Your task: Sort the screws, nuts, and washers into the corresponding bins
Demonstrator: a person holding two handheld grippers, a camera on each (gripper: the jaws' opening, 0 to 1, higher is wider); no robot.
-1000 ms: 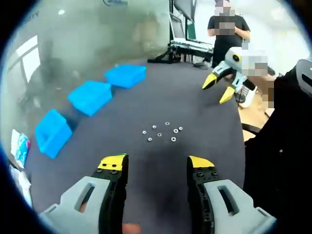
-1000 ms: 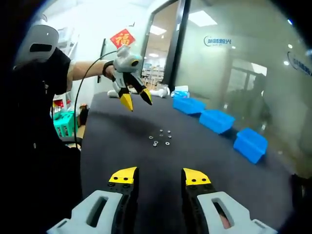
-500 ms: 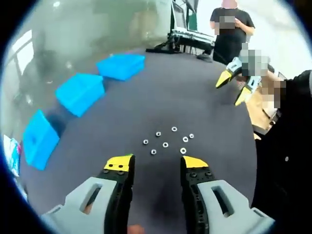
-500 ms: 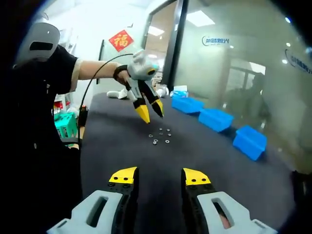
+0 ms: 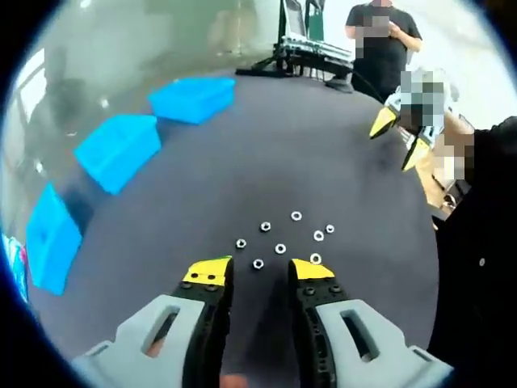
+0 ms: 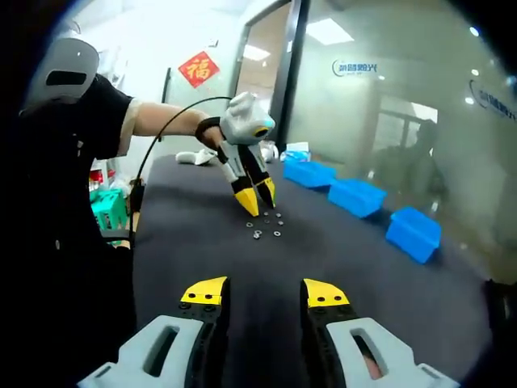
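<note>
Here, the left gripper [image 5: 260, 273], grey-bodied with black jaws and yellow tips, pointed down at the tabletop with its jaws held a narrow gap apart and nothing between them. In the right gripper view the same left gripper [image 6: 257, 196] hung from the person's outstretched hand, tips just above the hardware.

A loose cluster of small silver ring-shaped metal pieces [image 5: 280, 248], about seven in number, lay flat and separate on the dark grey fabric-covered table [image 5: 323, 162], directly ahead of the left tips; the nearest piece sat just between them. Whether each was a nut or a washer could not be told at this size. The cluster [image 6: 266, 225] sat near the table's middle.

Three bright blue plastic bins [image 5: 117, 148] stood in a row along one table edge, well apart from the cluster; the same bins [image 6: 359, 199] showed in the right gripper view.

The right gripper [image 6: 262, 295], of the same make, was held well back from the cluster, jaws spread and empty.

A person in black [image 5: 381, 40] stood beyond the table's far end.
</note>
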